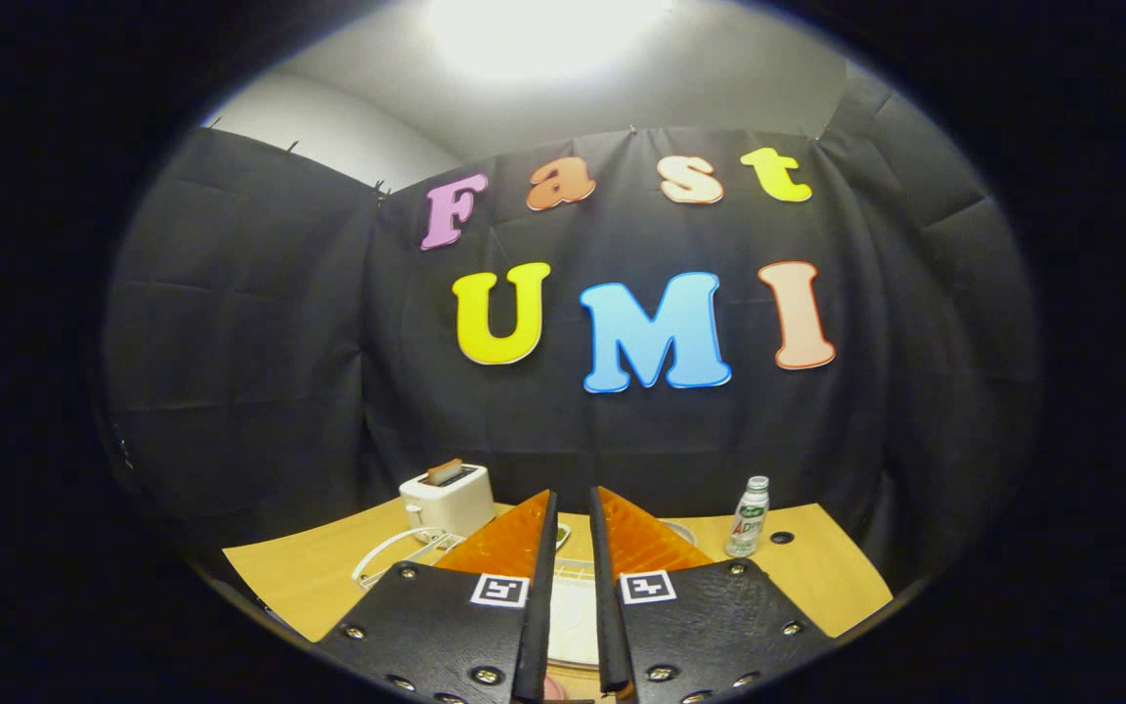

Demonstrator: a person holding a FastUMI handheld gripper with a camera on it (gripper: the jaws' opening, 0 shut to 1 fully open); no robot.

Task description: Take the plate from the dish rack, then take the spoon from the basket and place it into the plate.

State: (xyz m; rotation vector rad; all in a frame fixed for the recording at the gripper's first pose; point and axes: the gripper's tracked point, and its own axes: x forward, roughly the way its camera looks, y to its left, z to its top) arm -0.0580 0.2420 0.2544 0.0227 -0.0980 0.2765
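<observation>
The claw [573,508] sits nearest, its fingers drawn close together with a narrow slit between them, nothing pinched. Through that slit, below the fingers, shows something pale, probably the plate [573,621]; I cannot tell for sure. Left of the claw a white wire dish rack [392,557] lies on the wooden surface [309,577], with a toaster [446,501] holding toast just behind it. Right of the claw stands a small bottle [749,516].
</observation>
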